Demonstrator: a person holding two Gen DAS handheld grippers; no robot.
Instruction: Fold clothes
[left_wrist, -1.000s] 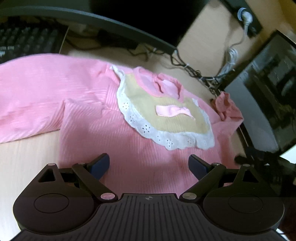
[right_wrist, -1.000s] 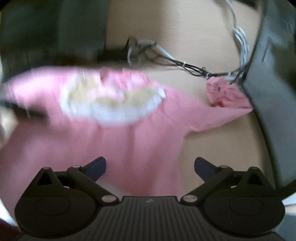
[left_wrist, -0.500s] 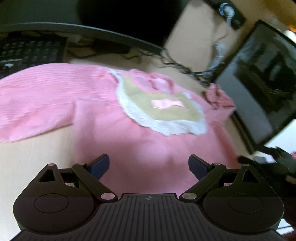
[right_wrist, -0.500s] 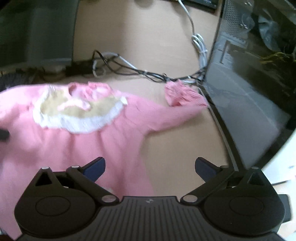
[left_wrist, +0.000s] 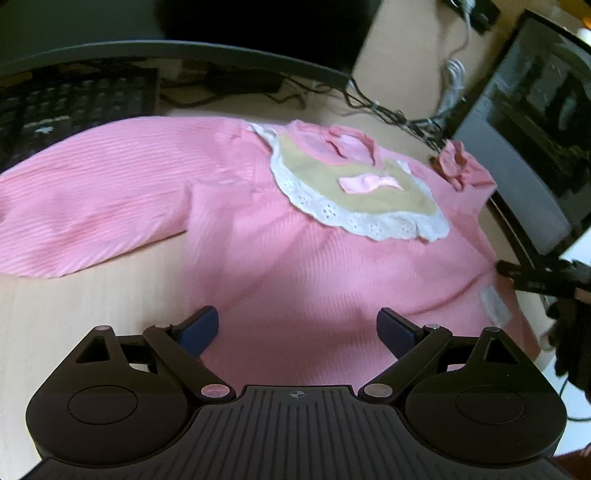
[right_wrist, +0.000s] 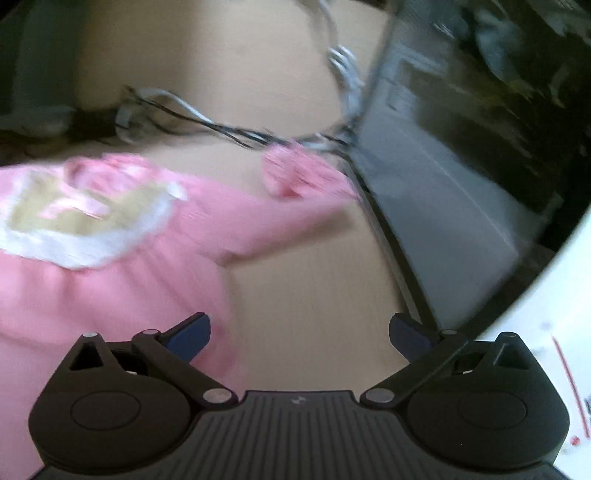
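barely begun: pink top (left_wrist: 303, 266) spread flat and unfolded on the desk (left_wrist: 74, 306), both sleeves out to either side of its lace bib (left_wrist: 354, 192), with left gripper (left_wrist: 297, 328) and right gripper (right_wrist: 299, 332) wide open, empty, every fold left.

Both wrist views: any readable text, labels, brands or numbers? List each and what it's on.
None readable.
Pale tag on the pink top, near its right side: no legible print.
Keyboard keys: too dark and blurred.
Small round mark on the left gripper body: a symbol, not text.
Red marks on the white surface: blurred, not legible.
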